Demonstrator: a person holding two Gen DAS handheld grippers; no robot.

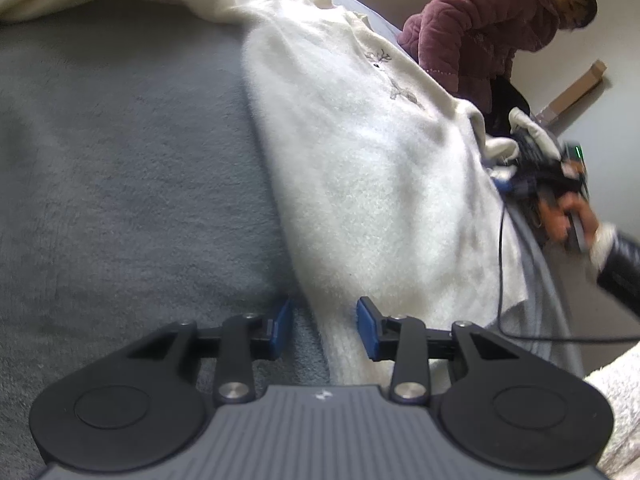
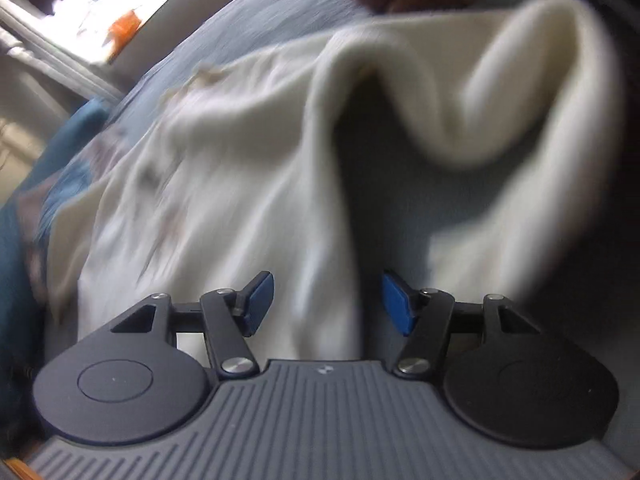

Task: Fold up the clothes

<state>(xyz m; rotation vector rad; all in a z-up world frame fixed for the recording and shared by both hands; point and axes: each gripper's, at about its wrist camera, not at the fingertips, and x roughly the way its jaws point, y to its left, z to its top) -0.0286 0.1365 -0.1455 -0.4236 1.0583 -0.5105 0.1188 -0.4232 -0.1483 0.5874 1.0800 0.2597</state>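
A white knitted sweater (image 1: 360, 152) with a small grey deer motif lies spread on a grey-blue blanket (image 1: 120, 160). My left gripper (image 1: 325, 327) is open at the sweater's near ribbed edge. Its left pad is over the blanket and its right pad (image 1: 368, 330) over the white knit. In the left wrist view my right gripper (image 1: 536, 176) sits at the sweater's far side beside a bunched cuff (image 1: 500, 148), held by a hand (image 1: 568, 216). The right wrist view is blurred: the right gripper (image 2: 327, 305) is open over the sweater (image 2: 224, 208), and a sleeve (image 2: 500, 100) loops ahead on the right.
A person in a purple padded jacket (image 1: 480, 32) bends over beyond the bed's far edge. A cardboard box (image 1: 576, 88) leans on the wall. A black cable (image 1: 500, 260) runs across the sweater's right edge. White fluffy fabric (image 1: 616, 400) lies at the lower right.
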